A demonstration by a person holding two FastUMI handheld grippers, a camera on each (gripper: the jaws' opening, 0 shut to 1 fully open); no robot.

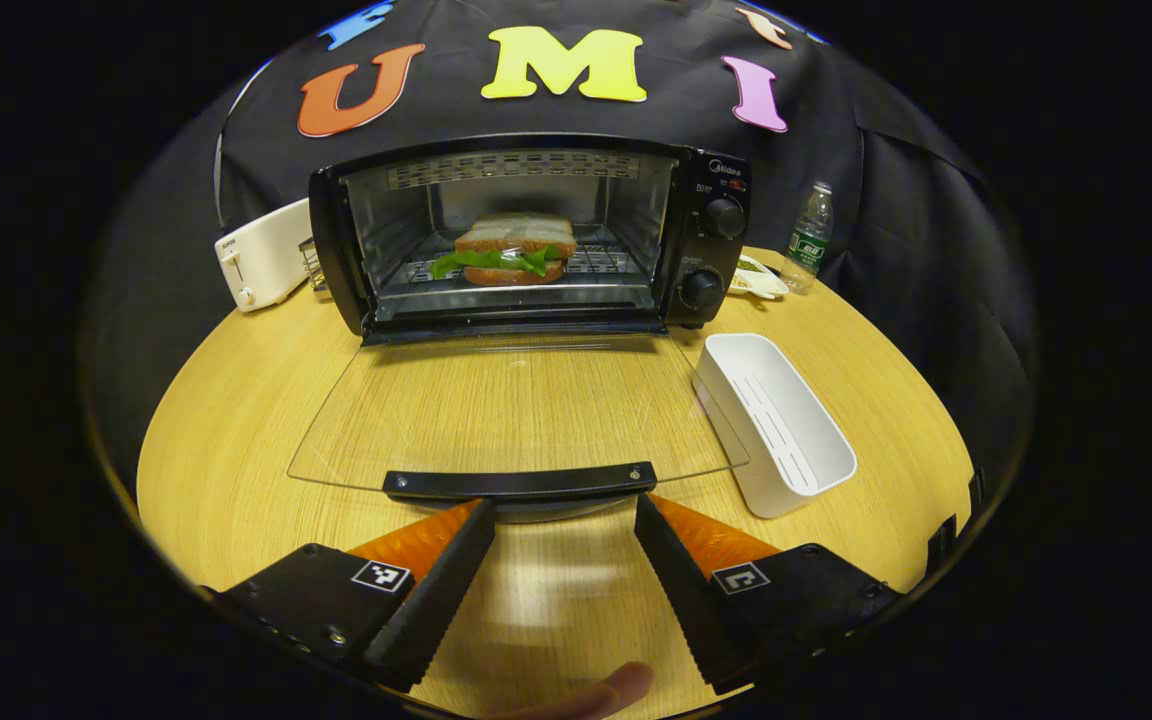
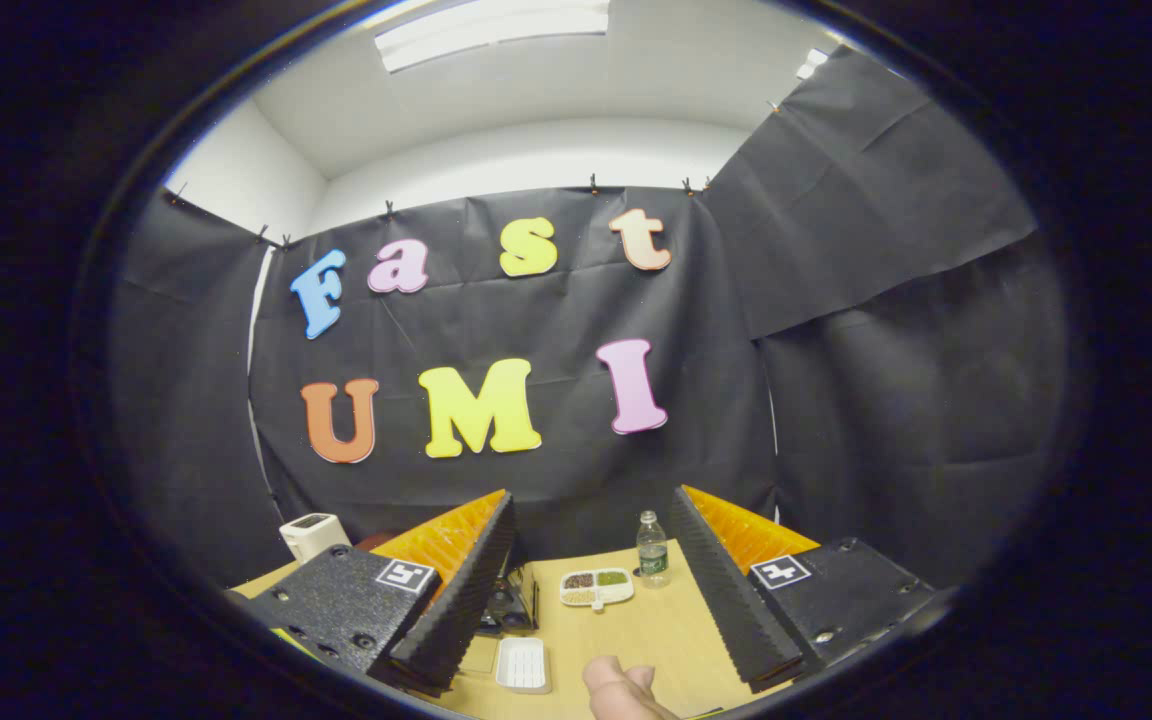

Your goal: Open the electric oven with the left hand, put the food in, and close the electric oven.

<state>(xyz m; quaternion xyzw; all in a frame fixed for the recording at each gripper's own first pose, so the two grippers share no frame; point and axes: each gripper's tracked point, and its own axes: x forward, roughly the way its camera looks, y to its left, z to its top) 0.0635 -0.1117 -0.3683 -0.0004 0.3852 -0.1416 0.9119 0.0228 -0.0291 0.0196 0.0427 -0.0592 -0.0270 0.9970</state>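
Observation:
The black electric oven (image 1: 536,235) stands at the back of the round wooden table (image 1: 236,440), its glass door (image 1: 516,410) folded flat toward me. A sandwich (image 1: 514,250) with green lettuce rests on the rack inside. My left gripper (image 1: 564,515) is open, its fingertips just short of the door's black handle (image 1: 521,482), touching nothing. My right gripper (image 2: 591,510) is raised and tilted up toward the booth wall, open and empty; the oven's right side (image 2: 508,606) peeks out between its fingers.
A white toaster (image 1: 264,253) sits left of the oven. An empty white tray (image 1: 774,422) lies right of the door. A water bottle (image 1: 809,238) and a small divided dish (image 1: 758,278) stand at the back right. A fingertip (image 1: 606,692) shows at the bottom.

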